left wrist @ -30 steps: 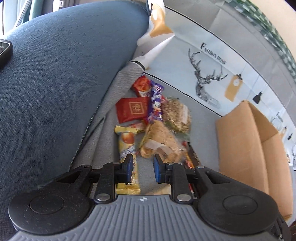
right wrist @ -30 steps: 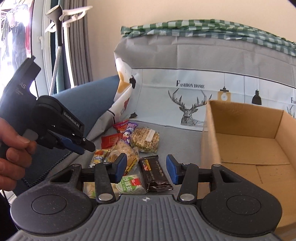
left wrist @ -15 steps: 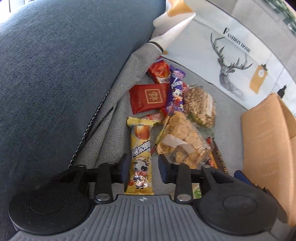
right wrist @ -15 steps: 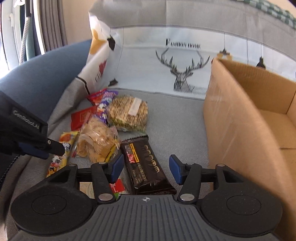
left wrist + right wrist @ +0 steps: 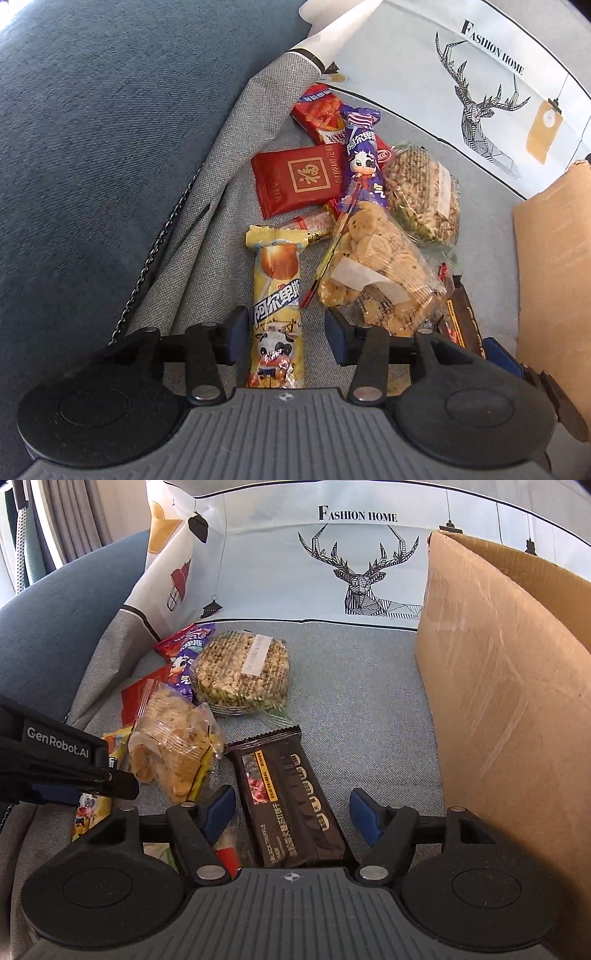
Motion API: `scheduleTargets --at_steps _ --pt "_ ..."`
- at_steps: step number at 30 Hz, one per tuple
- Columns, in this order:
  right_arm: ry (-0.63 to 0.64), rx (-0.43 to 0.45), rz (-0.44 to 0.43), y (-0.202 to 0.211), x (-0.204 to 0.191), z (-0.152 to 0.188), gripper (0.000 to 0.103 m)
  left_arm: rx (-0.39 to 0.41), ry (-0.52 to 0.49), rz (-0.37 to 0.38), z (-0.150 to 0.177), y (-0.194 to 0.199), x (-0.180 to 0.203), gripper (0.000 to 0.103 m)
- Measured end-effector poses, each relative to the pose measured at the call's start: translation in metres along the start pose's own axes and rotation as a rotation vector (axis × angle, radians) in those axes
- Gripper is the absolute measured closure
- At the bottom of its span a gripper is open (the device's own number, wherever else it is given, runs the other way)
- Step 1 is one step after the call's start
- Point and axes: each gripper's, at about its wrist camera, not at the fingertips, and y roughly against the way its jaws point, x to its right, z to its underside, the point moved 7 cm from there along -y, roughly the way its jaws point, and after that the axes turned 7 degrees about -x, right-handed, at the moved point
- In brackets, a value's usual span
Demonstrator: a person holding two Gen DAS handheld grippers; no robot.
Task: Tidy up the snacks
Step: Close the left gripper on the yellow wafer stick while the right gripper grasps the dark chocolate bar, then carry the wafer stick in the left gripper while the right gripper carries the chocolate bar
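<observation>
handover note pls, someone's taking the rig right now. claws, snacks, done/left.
Left claw: open, jaws just been opening, straddling the yellow candy bar, pads not yet on it.
Right claw: open, jaws also just been opening, around the black truffle bar, not gripping.
Snacks all lie loose on the grey sofa seat: red packet, purple candy bar, cookie bag, rice cracker pack.
Cardboard box stands to the right of the pile; its inside is out of view.
Done: nothing held yet. Left: close on both bars, probably into the box, then the rest.
</observation>
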Motion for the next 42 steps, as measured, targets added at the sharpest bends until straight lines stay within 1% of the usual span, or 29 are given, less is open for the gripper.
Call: scheduleTargets --at_steps 4,6,7,8,9,11,12,13,16,20,27,33,42 --pt "0.010 0.004 0.003 -0.002 -0.001 0.000 0.034 0.002 -0.011 -0.007 0.000 -0.001 0.000 0.056" --pt "0.023 0.009 0.008 -0.001 -0.002 0.000 0.043 0.002 -0.024 -0.019 0.001 0.000 0.000 0.065" --pt "0.031 0.012 0.010 -0.001 -0.003 0.000 0.049 0.003 -0.028 -0.025 0.001 0.000 -0.001 0.069" --pt "0.037 0.015 0.012 0.000 -0.003 0.000 0.053 0.004 -0.031 -0.028 0.001 0.000 -0.001 0.075" --pt "0.038 0.019 0.008 0.002 -0.002 0.000 0.054 0.006 -0.033 -0.028 0.001 0.001 -0.002 0.080" --pt "0.031 0.023 -0.010 0.004 0.000 0.000 0.056 0.013 -0.040 -0.030 0.001 0.003 -0.004 0.084" --pt "0.030 0.026 -0.014 0.005 0.001 0.001 0.061 0.017 -0.042 -0.028 0.001 0.004 -0.005 0.084" --pt "0.029 0.031 -0.018 0.008 0.001 0.001 0.061 0.018 -0.041 -0.024 0.002 0.005 -0.006 0.085" --pt "0.050 0.058 -0.019 0.022 0.000 0.004 0.062 0.019 -0.033 -0.004 0.003 0.009 -0.008 0.086" --pt "0.144 0.115 -0.030 0.049 -0.010 0.008 0.062 0.040 -0.025 0.035 0.005 0.018 -0.009 0.086" --pt "0.219 0.183 -0.070 0.102 -0.011 0.026 0.062 0.084 -0.020 0.129 0.013 0.043 -0.007 0.087" --pt "0.240 0.226 -0.082 0.137 -0.007 0.038 0.062 0.105 -0.029 0.172 0.017 0.061 0.004 0.087" --pt "0.225 0.281 -0.069 0.169 0.006 0.031 0.062 0.134 -0.047 0.224 0.021 0.077 0.030 0.087"
